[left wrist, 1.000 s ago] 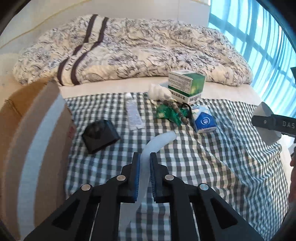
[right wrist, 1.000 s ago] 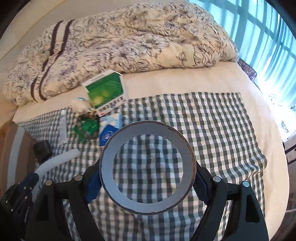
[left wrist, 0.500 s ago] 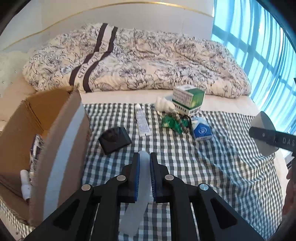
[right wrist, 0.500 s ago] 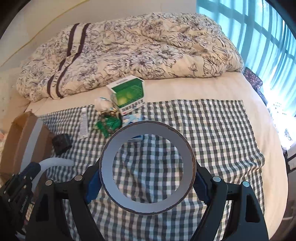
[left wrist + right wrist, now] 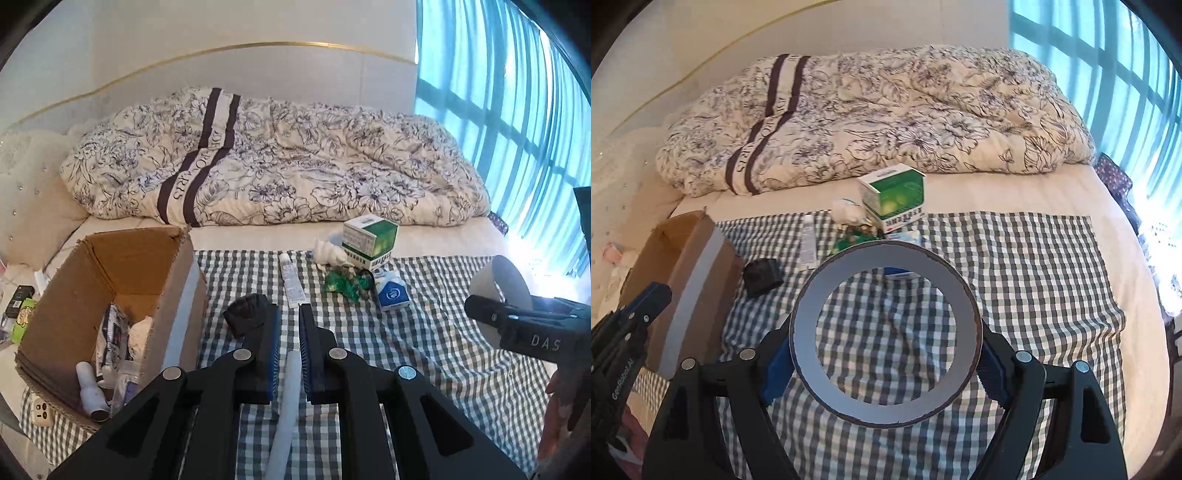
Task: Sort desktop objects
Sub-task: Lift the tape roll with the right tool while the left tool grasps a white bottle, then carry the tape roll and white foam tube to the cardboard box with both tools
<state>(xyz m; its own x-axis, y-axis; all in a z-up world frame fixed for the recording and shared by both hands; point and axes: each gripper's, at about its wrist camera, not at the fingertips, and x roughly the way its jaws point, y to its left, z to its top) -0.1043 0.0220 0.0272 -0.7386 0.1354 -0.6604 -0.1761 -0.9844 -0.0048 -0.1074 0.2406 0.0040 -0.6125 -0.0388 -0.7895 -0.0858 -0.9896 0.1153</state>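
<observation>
A bed covered by a checked cloth (image 5: pixel 1015 266). The left gripper (image 5: pixel 288 332) pinches a white tube (image 5: pixel 286 406) between its fingers, raised above the cloth beside an open cardboard box (image 5: pixel 110 295). The right gripper (image 5: pixel 884 354) clamps a roll of tape (image 5: pixel 886 332) by its outer rim, held over the cloth. Near the quilt (image 5: pixel 295 166) lie a green carton (image 5: pixel 369 236), a blue packet (image 5: pixel 391 291) and a black pouch (image 5: pixel 761 277).

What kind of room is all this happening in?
Most likely a bedroom. A rumpled floral duvet lies on a bed against a padded headboard, and a checked cloth spread over the mattress serves as the work surface. A large window stands to one side.
</observation>
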